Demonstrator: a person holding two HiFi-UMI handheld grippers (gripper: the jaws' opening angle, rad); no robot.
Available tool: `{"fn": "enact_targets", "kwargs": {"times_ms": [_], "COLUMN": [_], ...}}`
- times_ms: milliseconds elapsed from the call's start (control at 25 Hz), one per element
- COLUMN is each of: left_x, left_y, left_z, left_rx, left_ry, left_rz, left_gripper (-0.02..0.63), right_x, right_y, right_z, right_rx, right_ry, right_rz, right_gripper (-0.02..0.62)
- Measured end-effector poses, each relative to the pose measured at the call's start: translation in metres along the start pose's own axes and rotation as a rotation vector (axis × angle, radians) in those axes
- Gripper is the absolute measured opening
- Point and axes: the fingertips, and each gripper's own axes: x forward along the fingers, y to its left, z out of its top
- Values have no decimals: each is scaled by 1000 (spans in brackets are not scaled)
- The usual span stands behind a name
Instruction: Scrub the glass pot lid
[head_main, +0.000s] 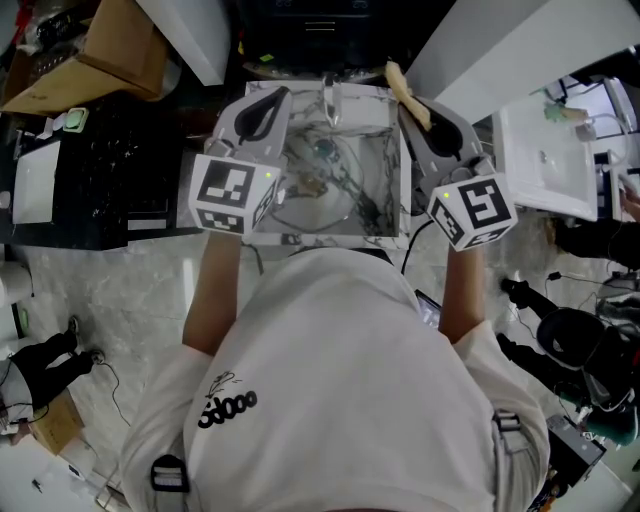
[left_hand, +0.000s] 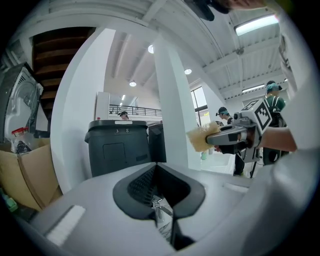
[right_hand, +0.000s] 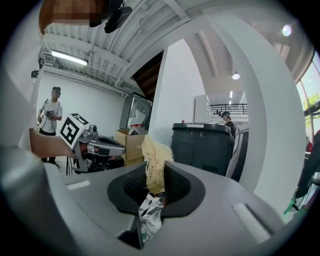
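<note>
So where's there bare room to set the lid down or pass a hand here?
Free, it seems: the dark tabletop between the basin and the white pad, and the white counter's near half. Crowded: inside the basin, with the glass lid, faucet, left gripper and right gripper overhead.

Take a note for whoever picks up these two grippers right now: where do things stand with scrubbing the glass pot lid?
Left gripper: jaws shut, nothing clamped, raised above the sink.
Right gripper: shut on the fibre scrubber, also raised, not touching the lid.
Glass lid: lies in the sink, held by neither gripper.
Done: the scrubber is in hand. The pictures don't show whether any scrubbing has happened.
Left: probably steady the lid with the left gripper, then bring the scrubber down and scrub it.
</note>
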Motion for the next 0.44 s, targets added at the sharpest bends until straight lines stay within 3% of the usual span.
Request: {"fn": "enact_targets", "kwargs": {"times_ms": [440], "left_x": [7], "left_y": [-10], "left_z": [-3], "left_rx": [-50], "left_ry": [-3], "left_rz": [-14], "left_gripper": [0], "right_x": [-10], "right_y": [-10], "right_z": [-8], "right_rx": [-13], "right_ry": [18], "right_rz": [-15], "right_gripper": [44]}}
